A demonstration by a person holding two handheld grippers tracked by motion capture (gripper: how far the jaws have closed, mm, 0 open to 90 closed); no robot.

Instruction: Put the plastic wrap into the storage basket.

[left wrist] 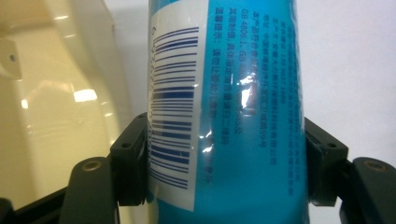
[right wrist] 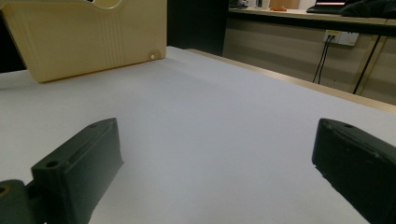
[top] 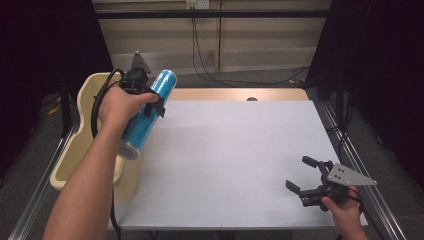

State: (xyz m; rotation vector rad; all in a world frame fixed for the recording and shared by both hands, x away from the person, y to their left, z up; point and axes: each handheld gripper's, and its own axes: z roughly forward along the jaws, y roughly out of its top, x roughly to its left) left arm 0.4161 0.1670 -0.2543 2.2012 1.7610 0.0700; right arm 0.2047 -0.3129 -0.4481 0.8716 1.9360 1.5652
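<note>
The left gripper (top: 150, 102) is clamping a blue can (top: 148, 116) by its middle, holding it tilted in the air just over the cream bin's (top: 85, 150) inner edge. The right gripper (top: 306, 176) is sitting well away from the bin, jaws spread wide with nothing in them.

One blue can (top: 147, 112), bearing one barcode label (left wrist: 173, 112). One cream plastic bin (top: 87, 135). Two handheld grippers: left gripper (top: 150, 102) and right gripper (top: 300, 175), each with two black jaws. One white table (top: 235, 160). One wall socket (right wrist: 340, 37).
</note>
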